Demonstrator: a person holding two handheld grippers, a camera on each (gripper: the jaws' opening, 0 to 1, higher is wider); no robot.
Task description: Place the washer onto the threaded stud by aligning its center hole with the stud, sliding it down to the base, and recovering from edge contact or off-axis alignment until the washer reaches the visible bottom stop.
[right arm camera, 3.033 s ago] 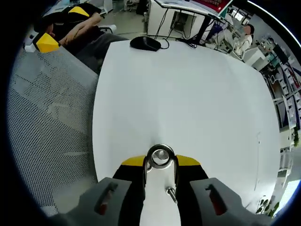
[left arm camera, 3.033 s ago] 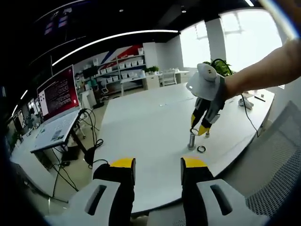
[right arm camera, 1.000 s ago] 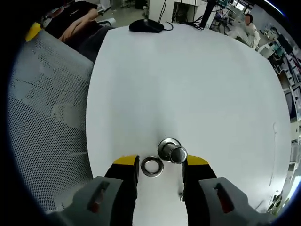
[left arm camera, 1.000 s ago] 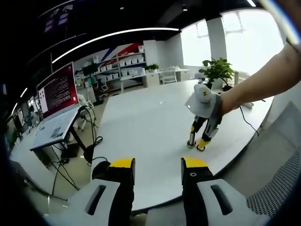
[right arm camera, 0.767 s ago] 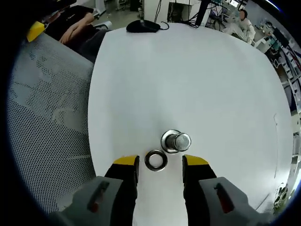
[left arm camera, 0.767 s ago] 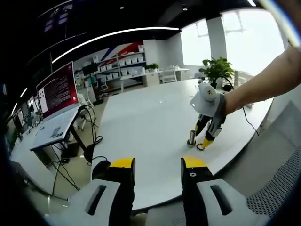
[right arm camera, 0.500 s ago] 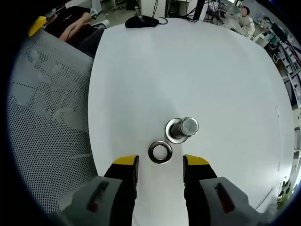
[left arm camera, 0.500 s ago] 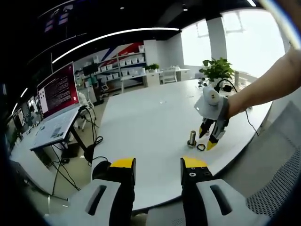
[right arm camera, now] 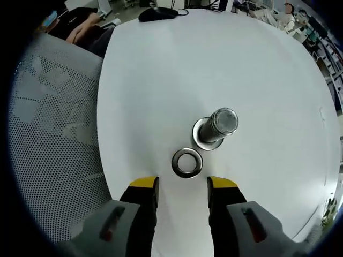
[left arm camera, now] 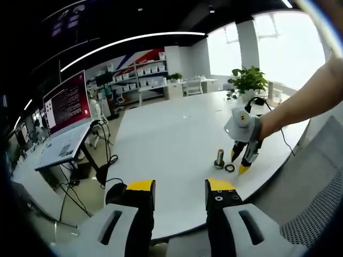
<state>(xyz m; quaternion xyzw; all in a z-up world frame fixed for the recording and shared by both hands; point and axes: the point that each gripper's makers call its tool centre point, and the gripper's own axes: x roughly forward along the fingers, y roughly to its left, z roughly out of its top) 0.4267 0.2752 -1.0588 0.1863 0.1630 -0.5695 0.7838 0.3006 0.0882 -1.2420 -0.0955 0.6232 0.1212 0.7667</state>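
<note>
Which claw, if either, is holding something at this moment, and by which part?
Neither. The right claw is open above the flat silver metal washer, which lies on the white table. The left claw is open too.

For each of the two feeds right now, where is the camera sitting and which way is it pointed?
Left gripper view: rides the left gripper, held low off the table's edge, looking across it; the person's forearm brings in the right gripper.
Right gripper view: rides the right gripper, looking steeply down on the table, open jaws just short of the washer.
Shared: washer lying flat beside the threaded stud, not on it.
</note>
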